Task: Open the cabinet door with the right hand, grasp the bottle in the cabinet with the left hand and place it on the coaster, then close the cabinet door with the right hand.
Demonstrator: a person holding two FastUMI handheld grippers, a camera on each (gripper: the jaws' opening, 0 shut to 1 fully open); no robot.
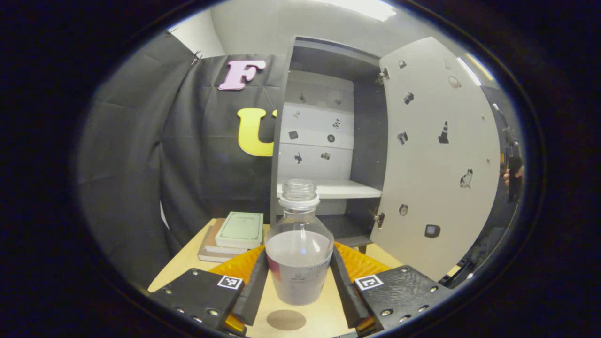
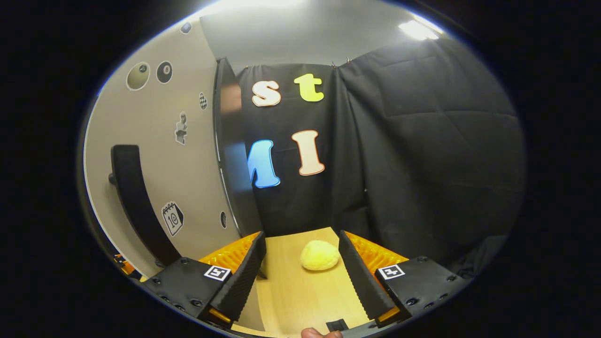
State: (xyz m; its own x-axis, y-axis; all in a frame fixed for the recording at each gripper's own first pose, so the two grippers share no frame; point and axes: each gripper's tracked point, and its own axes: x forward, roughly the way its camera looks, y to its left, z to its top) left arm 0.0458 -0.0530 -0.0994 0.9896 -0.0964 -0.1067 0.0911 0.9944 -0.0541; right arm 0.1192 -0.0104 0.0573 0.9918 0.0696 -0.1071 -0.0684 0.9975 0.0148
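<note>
**Left claw carries the bottle over the coaster**

From my left claw (image 1: 299,277) I see both fingers pressed against the sides of the bottle (image 1: 299,253), held upright above the surface (image 1: 328,312), with the coaster (image 1: 286,319) just below it. Behind stands the cabinet (image 1: 328,141), its door (image 1: 436,155) swung wide. My right claw (image 2: 303,272) points level along the surface, jaws spread and holding nothing, the door's handle (image 2: 134,197) to its left.

We are seeing clear capless bottle (image 1: 299,249) standing upright, half full; round coaster (image 1: 286,319) lying on table just before it; door (image 1: 436,155) standing open.
</note>
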